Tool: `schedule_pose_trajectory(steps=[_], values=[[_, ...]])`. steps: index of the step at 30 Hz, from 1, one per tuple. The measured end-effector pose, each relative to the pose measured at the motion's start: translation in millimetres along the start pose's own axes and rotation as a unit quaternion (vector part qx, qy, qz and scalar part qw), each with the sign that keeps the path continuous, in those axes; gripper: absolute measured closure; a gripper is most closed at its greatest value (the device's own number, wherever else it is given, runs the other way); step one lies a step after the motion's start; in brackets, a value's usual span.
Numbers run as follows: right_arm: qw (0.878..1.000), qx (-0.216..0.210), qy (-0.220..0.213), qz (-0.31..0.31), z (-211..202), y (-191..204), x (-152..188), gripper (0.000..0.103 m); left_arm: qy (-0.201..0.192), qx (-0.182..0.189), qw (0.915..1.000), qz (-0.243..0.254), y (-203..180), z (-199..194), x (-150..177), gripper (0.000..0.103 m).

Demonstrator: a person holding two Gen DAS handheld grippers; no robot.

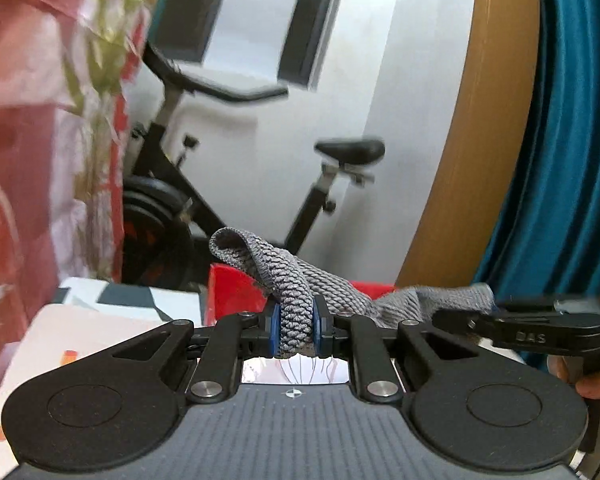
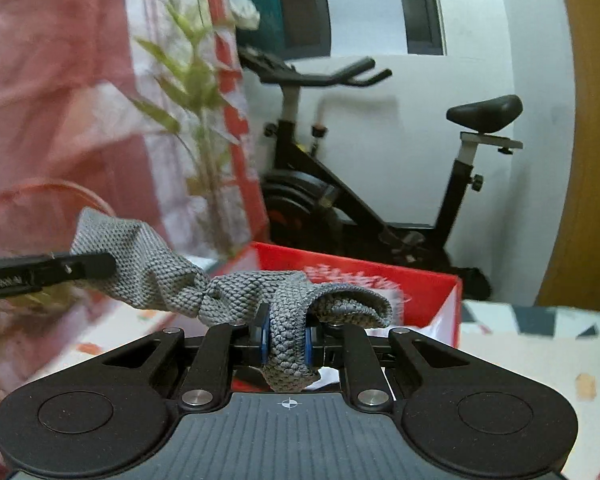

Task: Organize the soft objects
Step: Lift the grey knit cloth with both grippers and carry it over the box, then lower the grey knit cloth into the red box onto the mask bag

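A grey knitted cloth hangs stretched in the air between both grippers. My left gripper is shut on one bunched end of it, the blue pads pressing the fabric from both sides. In the right wrist view my right gripper is shut on the other end of the same grey cloth, which sags off to the left toward the other gripper's black finger. In the left wrist view the right gripper's black body shows at the right edge with a hand below it.
A red box stands just beyond the grippers on a patterned white surface. A black exercise bike stands against the white wall. A pink floral curtain hangs on the left, a teal curtain and wooden frame on the right.
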State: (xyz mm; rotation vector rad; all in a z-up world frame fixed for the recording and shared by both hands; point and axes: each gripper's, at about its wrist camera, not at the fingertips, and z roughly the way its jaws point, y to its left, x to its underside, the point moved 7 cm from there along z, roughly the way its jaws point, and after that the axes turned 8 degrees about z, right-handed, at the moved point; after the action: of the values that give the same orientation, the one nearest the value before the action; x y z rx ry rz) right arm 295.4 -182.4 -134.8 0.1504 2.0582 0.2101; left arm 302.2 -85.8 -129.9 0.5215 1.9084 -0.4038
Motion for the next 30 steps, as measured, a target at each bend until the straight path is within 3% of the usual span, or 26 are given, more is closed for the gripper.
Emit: schedule_pose_trajectory(steps=[6, 11, 25, 30], values=[[0.997, 0.035, 0.062, -0.002, 72, -25, 6, 0.089, 0.083, -0.001, 0.9961, 0.03, -4, 68, 22, 0.086], [0.993, 0.045, 0.106, 0.011, 110, -40, 26, 0.089, 0.128, -0.001, 0.9909, 0.041, 1, 100, 43, 0.086], [0.979, 0.043, 0.192, 0.056, 149, -51, 56, 0.089, 0.228, 0.023, 0.9707, 0.07, -3, 139, 74, 0.086], [0.972, 0.059, 0.217, 0.069, 157, -52, 65, 0.089, 0.245, 0.02, 0.9665, 0.074, -3, 145, 77, 0.086]])
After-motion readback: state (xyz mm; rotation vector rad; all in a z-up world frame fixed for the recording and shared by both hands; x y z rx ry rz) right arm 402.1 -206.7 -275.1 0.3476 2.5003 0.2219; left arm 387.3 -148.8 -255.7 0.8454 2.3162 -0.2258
